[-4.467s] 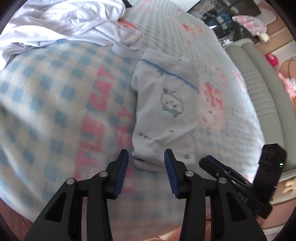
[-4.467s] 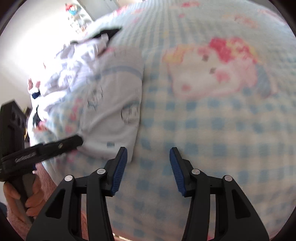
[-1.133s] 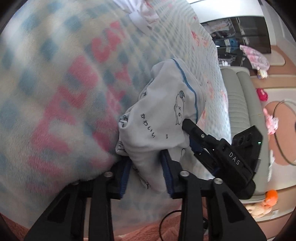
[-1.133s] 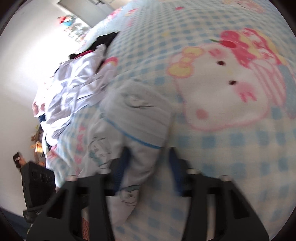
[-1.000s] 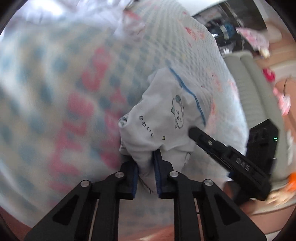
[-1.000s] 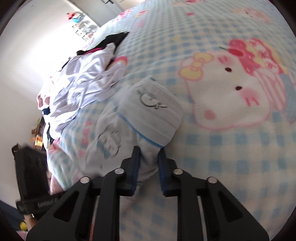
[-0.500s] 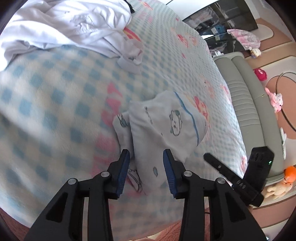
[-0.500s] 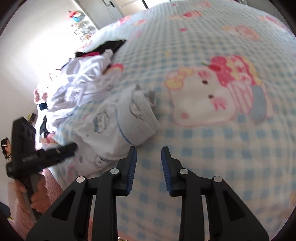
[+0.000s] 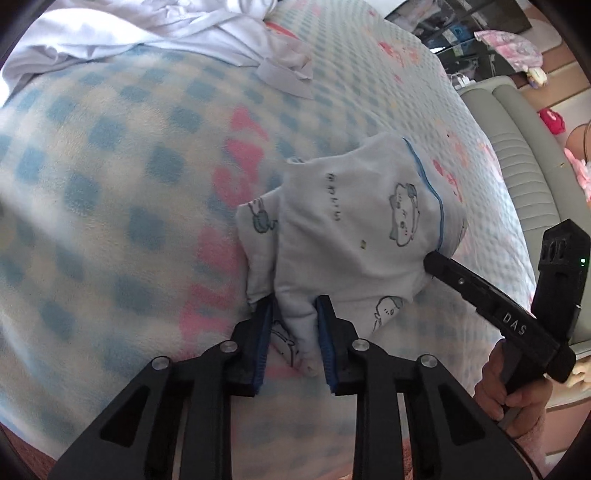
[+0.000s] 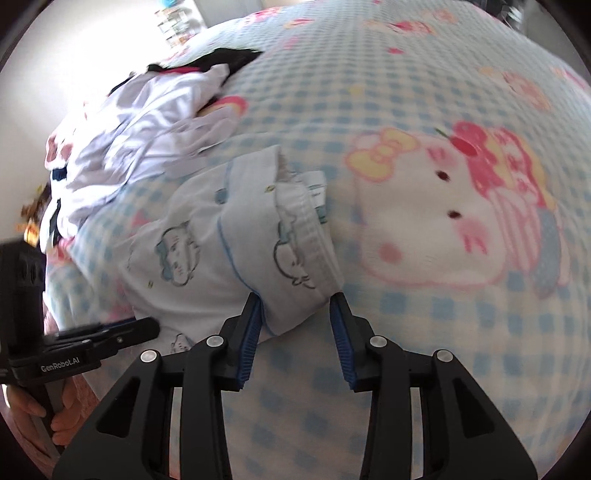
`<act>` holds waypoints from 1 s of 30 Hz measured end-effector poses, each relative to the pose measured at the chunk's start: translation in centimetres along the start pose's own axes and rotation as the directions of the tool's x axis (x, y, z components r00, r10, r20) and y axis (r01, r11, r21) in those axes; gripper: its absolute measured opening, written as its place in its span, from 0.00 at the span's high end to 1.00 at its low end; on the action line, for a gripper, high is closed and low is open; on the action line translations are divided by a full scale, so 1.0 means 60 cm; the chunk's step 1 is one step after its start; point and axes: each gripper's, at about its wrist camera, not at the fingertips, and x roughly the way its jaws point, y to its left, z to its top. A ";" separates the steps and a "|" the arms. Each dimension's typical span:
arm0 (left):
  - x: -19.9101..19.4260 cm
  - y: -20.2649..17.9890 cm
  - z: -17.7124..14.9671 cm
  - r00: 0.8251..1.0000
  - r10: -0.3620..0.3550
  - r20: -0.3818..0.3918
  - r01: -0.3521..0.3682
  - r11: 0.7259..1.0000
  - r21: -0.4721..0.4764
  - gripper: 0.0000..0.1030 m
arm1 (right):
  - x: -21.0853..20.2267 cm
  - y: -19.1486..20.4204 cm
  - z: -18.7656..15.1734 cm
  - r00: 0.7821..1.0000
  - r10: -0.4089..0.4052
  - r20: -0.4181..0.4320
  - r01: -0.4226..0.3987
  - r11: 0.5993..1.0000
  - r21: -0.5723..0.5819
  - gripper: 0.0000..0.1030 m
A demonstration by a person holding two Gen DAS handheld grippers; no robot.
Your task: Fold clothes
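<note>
While the folded garment (image 9: 354, 236) lies mid-frame on the checked blanket (image 9: 110, 192), the left gripper (image 9: 293, 317) straddles its near edge, fingers apart. The right gripper (image 10: 297, 314) likewise stands parted around the garment's corner; white clothes (image 10: 147, 122) sit upper left.

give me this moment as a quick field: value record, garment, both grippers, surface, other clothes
garment: folded pale blue printed garment, blue piping, cartoon prints, lying on the blanket
left gripper: open, fingers straddling the garment's near edge
right gripper: open, fingers straddling the waistband end, not clamped
surface: blue-check cartoon cat blanket
other clothes: white clothes pile beyond the garment, apart from it
fold state: compact bundle, layers slightly uneven
</note>
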 end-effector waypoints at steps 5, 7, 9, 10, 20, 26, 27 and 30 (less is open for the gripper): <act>-0.010 0.000 0.008 0.999 0.004 -0.032 -0.004 1.000 0.007 0.73 | -0.038 -0.011 -0.002 0.999 0.030 0.024 -0.030 1.000 0.005 0.63; -0.035 -0.005 0.015 1.000 -0.007 0.018 0.007 1.000 0.010 0.72 | -0.054 -0.004 -0.005 0.999 0.035 0.034 -0.034 0.999 -0.024 0.62; -0.061 -0.012 0.022 0.996 -0.020 0.091 0.019 1.000 0.019 0.70 | -0.042 0.011 -0.008 0.999 0.047 0.005 -0.046 0.998 -0.045 0.62; -0.071 -0.016 0.027 0.991 -0.026 0.131 0.023 0.999 0.024 0.69 | -0.036 0.019 -0.010 0.999 0.053 -0.009 -0.053 0.997 -0.055 0.62; -0.012 -0.002 0.057 0.993 -0.088 0.074 0.093 0.993 -0.071 0.65 | 0.019 0.083 -0.028 0.987 0.090 -0.131 -0.106 0.987 -0.124 0.62; -0.022 -0.005 0.041 0.990 -0.045 0.130 0.057 0.995 -0.085 0.57 | 0.012 0.067 -0.037 0.987 0.096 -0.129 -0.109 0.989 -0.098 0.62; -0.019 -0.007 0.041 0.989 -0.074 0.131 0.085 0.993 -0.079 0.52 | 0.015 0.061 -0.038 0.985 0.104 -0.134 -0.116 0.990 -0.080 0.62; -0.007 -0.014 0.044 0.981 -0.166 0.100 0.173 0.983 -0.064 0.54 | 0.022 0.051 -0.039 0.983 0.117 -0.139 -0.124 0.991 -0.040 0.62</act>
